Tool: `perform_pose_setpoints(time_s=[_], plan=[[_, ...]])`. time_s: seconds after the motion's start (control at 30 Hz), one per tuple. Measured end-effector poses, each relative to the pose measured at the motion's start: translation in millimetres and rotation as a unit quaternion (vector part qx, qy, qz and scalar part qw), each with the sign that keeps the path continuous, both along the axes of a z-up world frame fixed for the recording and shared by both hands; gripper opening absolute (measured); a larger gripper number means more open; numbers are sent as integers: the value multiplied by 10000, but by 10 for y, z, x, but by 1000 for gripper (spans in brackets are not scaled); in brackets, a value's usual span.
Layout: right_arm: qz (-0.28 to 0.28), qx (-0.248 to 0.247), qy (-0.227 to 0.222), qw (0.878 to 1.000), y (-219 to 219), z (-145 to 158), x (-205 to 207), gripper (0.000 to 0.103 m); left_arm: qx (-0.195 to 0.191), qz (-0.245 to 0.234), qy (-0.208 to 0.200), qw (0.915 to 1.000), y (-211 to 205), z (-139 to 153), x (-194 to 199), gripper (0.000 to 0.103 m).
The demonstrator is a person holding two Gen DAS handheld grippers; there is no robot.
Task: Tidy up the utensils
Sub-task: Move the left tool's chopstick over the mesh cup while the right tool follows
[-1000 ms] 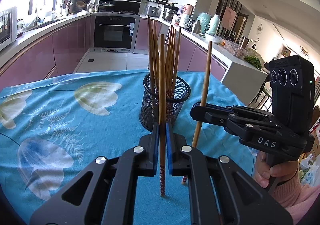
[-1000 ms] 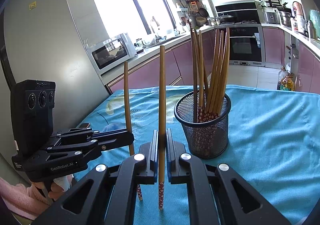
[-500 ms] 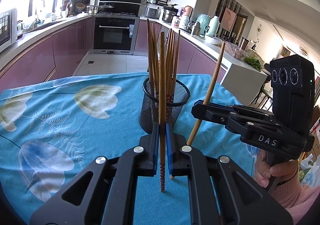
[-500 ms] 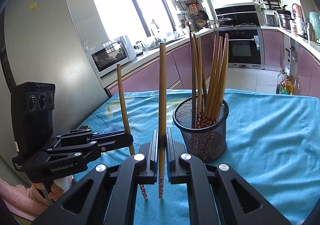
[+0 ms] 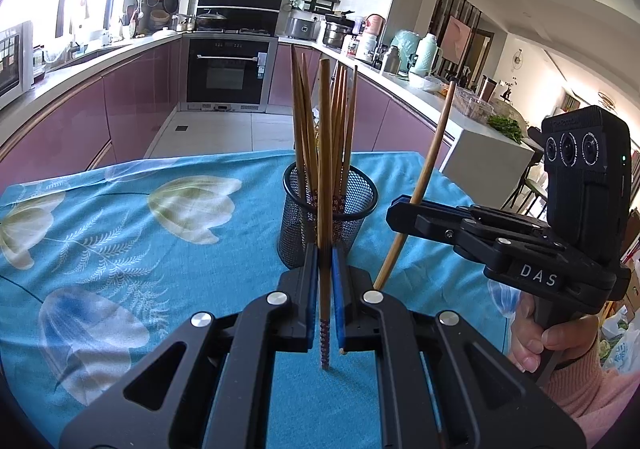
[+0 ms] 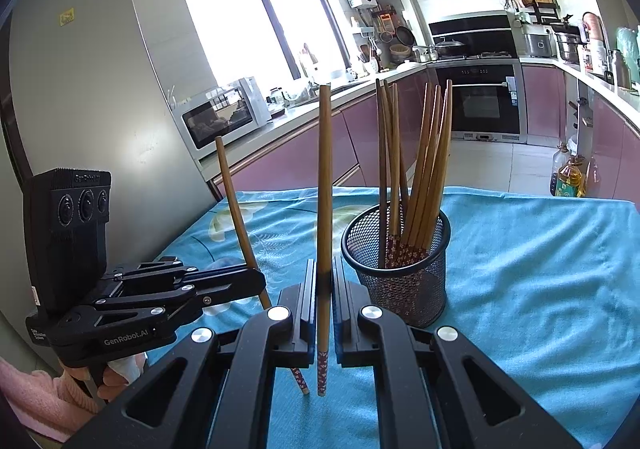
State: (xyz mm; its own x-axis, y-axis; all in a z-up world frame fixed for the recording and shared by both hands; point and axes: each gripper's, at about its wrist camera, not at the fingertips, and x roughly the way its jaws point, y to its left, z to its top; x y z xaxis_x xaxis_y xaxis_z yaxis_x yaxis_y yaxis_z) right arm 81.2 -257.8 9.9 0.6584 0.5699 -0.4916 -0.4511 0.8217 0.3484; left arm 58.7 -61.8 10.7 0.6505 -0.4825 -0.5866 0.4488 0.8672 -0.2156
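A black mesh cup [image 5: 356, 209] [image 6: 404, 289] stands on the blue flowered cloth [image 5: 120, 229] and holds several brown chopsticks upright. My left gripper [image 5: 325, 269] is shut on one chopstick [image 5: 325, 169], held upright just in front of the cup, patterned tip down. My right gripper [image 6: 324, 281] is shut on another chopstick [image 6: 324, 189], also upright, left of the cup. In the left wrist view the right gripper [image 5: 400, 209] shows beside the cup with its chopstick [image 5: 428, 173] leaning. In the right wrist view the left gripper [image 6: 256, 281] appears with its chopstick [image 6: 236, 209] tilted.
A hand in a pink sleeve [image 5: 560, 349] holds the right gripper's handle. The cloth's far edge [image 5: 280, 155] drops to the kitchen floor. Purple cabinets, an oven [image 5: 228, 73] and a microwave [image 6: 224, 117] lie beyond. Oil bottles [image 6: 568, 177] stand on the floor.
In each view the other gripper's chopstick now leans more, its top swung outward and its tip drawn toward my own chopstick. Both grips stayed shut.
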Motion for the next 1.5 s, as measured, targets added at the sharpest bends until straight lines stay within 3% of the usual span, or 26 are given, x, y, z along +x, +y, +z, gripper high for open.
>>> perform_pose_setpoints(time_s=[1.5], plan=[[-91, 14, -293, 9995, -73, 204, 19, 6, -46, -8, -247, 9997, -1, 236, 123, 8]])
